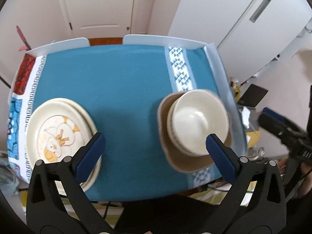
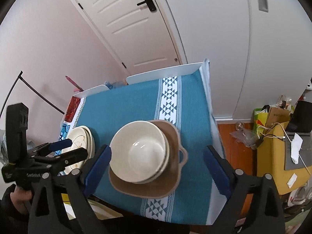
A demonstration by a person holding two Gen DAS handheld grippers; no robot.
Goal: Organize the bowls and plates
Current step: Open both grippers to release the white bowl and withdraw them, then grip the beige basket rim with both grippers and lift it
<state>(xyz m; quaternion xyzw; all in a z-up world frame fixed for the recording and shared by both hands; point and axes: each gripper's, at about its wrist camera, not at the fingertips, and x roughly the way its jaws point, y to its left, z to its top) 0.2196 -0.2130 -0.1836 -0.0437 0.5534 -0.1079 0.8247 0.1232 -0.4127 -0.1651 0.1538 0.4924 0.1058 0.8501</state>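
A stack of cream plates with a gold pattern (image 1: 58, 134) sits at the table's left front; it also shows in the right wrist view (image 2: 81, 142). A stack of cream bowls (image 1: 197, 120) rests in a brown square dish (image 1: 175, 156) at the right front; the bowls (image 2: 140, 152) and dish (image 2: 171, 165) show in the right wrist view too. My left gripper (image 1: 154, 148) is open and empty above the table between plates and bowls. My right gripper (image 2: 156, 165) is open and empty, its fingers either side of the bowl stack, above it.
The table wears a teal cloth (image 1: 120, 81) with white patterned bands and has low white walls at the back and right (image 1: 216, 62). A door and white cabinet stand behind. Clutter, a yellow box (image 2: 273, 156) and bags lie on the floor at right.
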